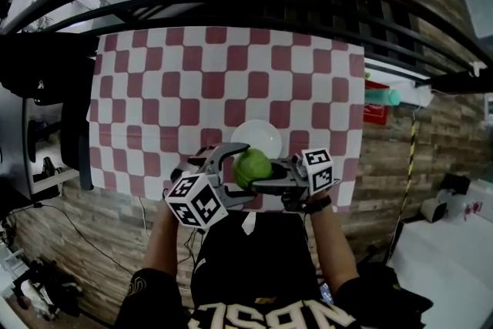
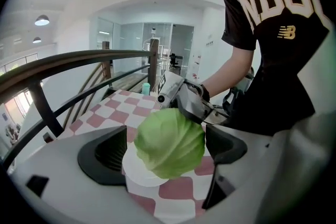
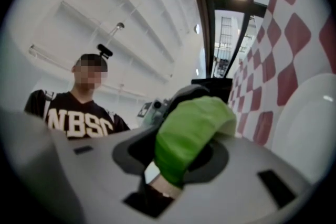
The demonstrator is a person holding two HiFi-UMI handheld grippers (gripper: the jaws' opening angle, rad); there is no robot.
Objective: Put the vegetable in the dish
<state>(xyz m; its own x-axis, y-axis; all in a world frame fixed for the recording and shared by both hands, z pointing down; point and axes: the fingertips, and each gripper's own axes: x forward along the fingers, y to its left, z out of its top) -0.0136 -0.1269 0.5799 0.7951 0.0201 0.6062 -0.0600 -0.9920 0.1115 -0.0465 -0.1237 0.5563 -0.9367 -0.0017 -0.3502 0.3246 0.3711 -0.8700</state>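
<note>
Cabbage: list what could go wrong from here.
1. Only the right tongs grip the round cabbage. The left tongs stand open around it, so it may slip.
2. The plate looks barely wider than the cabbage and sits near the front edge of the table. Released off-centre, the cabbage could roll off.

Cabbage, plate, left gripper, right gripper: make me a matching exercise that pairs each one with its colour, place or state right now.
Things:
1. cabbage
2. plate
3. left gripper
4. right gripper

Descriptions:
A. white, on the checked cloth
B. clamped on the cabbage
C. green, between both grippers' jaws
D. jaws wide apart, not pressing anything

Pairs: 1-C, 2-A, 3-D, 4-B
</note>
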